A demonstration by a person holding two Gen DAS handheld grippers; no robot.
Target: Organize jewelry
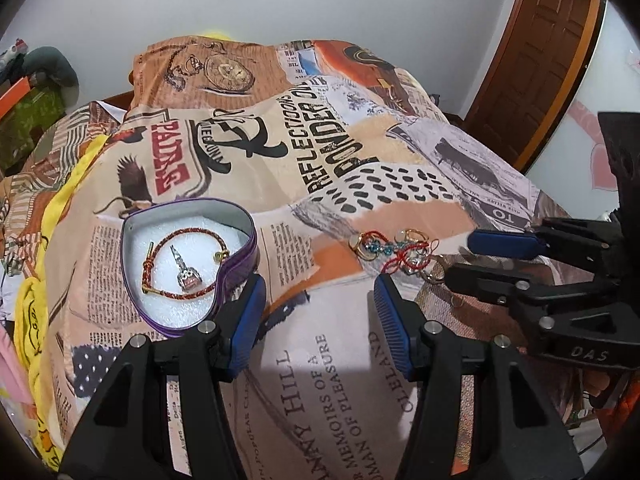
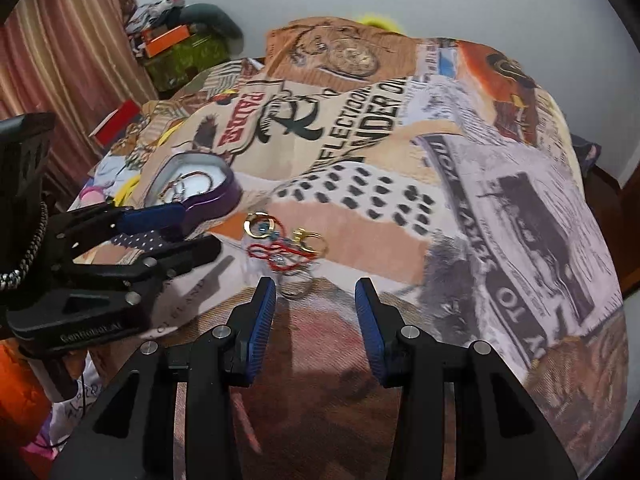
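Note:
A purple heart-shaped tin [image 1: 236,268] with white foam holds a red braided bracelet [image 1: 180,256] and a silver charm [image 1: 187,276]. It lies on the printed cloth left of my left gripper [image 1: 320,292], which is open and empty. A pile of loose jewelry [image 1: 400,250], with gold rings, blue beads and red cord, lies ahead to the right. In the right wrist view the pile [image 2: 284,244] lies just beyond my right gripper [image 2: 315,292], open and empty. The tin [image 2: 216,200] sits far left there. Each gripper shows in the other's view: the right one [image 1: 476,254], the left one [image 2: 196,228].
A collage-print cloth [image 1: 320,148] covers the raised surface, which falls away at the edges. Yellow fabric [image 1: 60,200] lies at the left. A green box and clutter [image 2: 180,56] stand at the back left. A wooden door [image 1: 532,52] is at the right.

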